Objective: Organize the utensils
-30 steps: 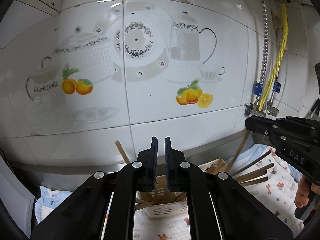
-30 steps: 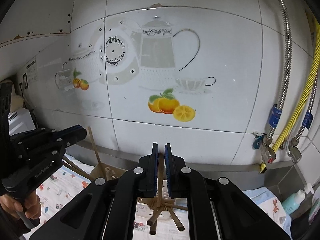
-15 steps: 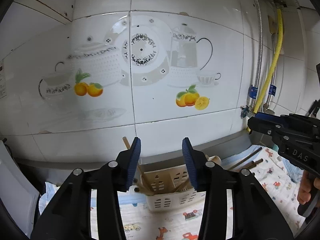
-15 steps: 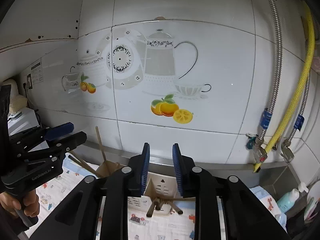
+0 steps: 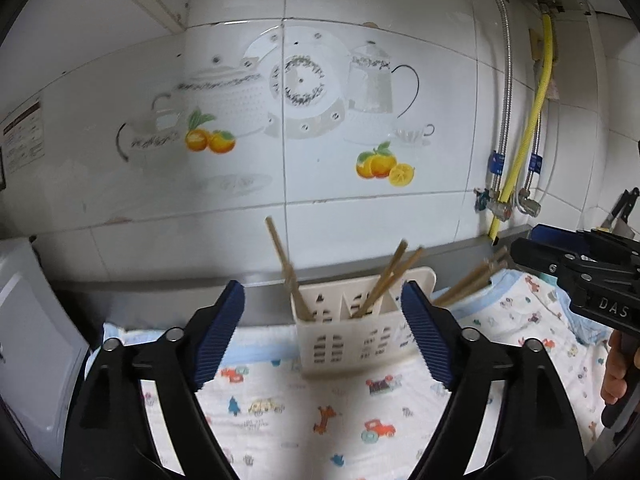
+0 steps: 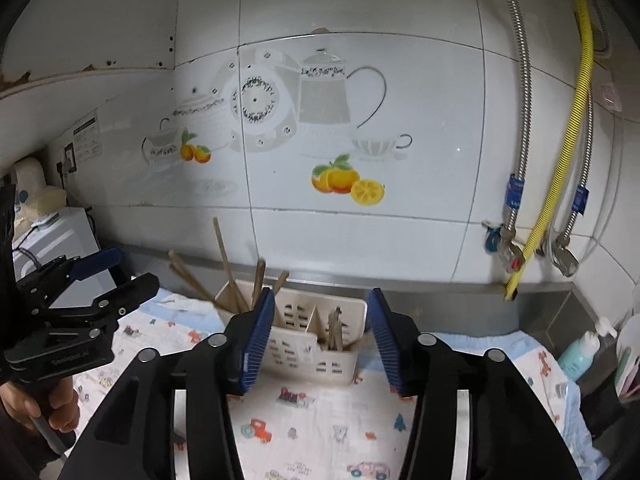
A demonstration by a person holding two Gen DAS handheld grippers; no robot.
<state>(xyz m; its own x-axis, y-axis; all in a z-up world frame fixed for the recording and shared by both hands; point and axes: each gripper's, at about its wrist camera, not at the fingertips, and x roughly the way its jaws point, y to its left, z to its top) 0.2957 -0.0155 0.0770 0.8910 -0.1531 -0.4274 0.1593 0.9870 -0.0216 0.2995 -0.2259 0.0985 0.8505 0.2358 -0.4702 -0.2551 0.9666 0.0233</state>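
A white slotted utensil holder [image 5: 360, 332] [image 6: 312, 344] stands on a patterned cloth by the wall. Wooden chopsticks [image 5: 384, 280] [image 6: 230, 268] lean in its compartments, some tipped far to the side, and a shorter bunch [image 6: 334, 326] sits in its right slot. My left gripper [image 5: 322, 296] is held back from the holder, its jaws opening with nothing between the pads. My right gripper [image 6: 321, 298] is also opening and empty, with the holder beyond it. Each gripper shows at the edge of the other's view: the right [image 5: 528, 242], the left [image 6: 128, 270].
The cloth [image 5: 320, 412] covers the counter below a tiled wall with a steel ledge. Hoses and valves [image 5: 504, 200] hang at the right, with a knife [image 5: 622, 208] nearby. A teal bottle [image 6: 580, 352] stands at the far right and a white appliance [image 5: 28, 320] at the left.
Both grippers went from shut to wide apart and drew back from the holder. The stick seen between the right jaws is no longer there, and the holder now shows whole.
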